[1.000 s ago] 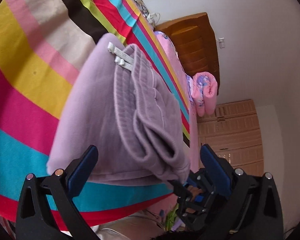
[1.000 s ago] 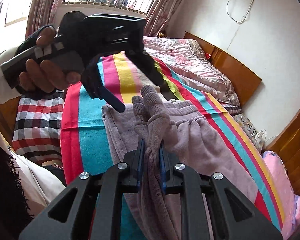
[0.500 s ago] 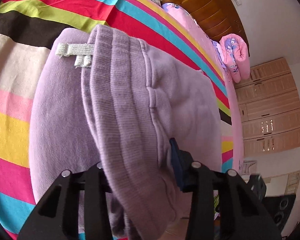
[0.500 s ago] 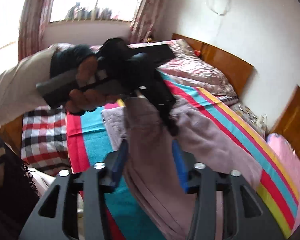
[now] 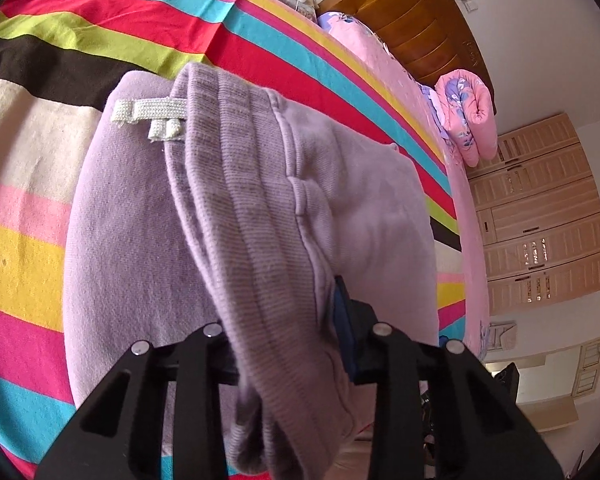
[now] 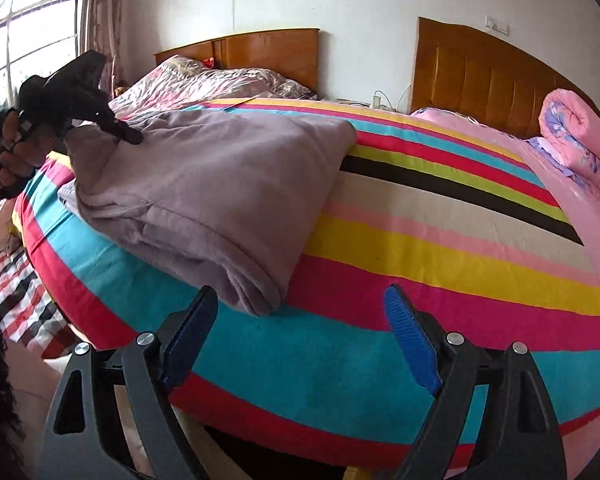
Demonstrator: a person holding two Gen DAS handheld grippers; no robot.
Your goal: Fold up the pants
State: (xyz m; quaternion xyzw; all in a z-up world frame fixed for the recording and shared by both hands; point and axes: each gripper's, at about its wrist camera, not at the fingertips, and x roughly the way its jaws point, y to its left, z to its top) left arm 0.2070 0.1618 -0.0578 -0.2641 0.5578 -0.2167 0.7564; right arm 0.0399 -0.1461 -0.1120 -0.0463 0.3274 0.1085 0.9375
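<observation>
Lilac pants (image 5: 240,200) lie folded on a striped bedspread (image 5: 32,92), their white drawstring (image 5: 148,114) at the far end. My left gripper (image 5: 288,336) has the ribbed waistband bunched between its jaws, which are still closing on it. In the right wrist view the pants (image 6: 204,184) lie at the left of the bedspread (image 6: 440,248), and a hand holds the left gripper (image 6: 128,136) at their far corner. Just past the pants' near corner, my right gripper (image 6: 300,294) hovers over the bed's front edge. Its jaws are opening, with nothing between them.
A rolled pink quilt (image 6: 576,140) lies by a wooden headboard (image 6: 492,76) at the right. A second bed with pink bedding (image 6: 204,84) stands behind, near the window. A checked cloth (image 6: 12,300) lies low at the left. Wardrobes (image 5: 540,216) line the far wall.
The left gripper moved in and closed on the waistband. The right gripper let go of the pants, opened wide, rolled, and drew away toward the bed's front edge.
</observation>
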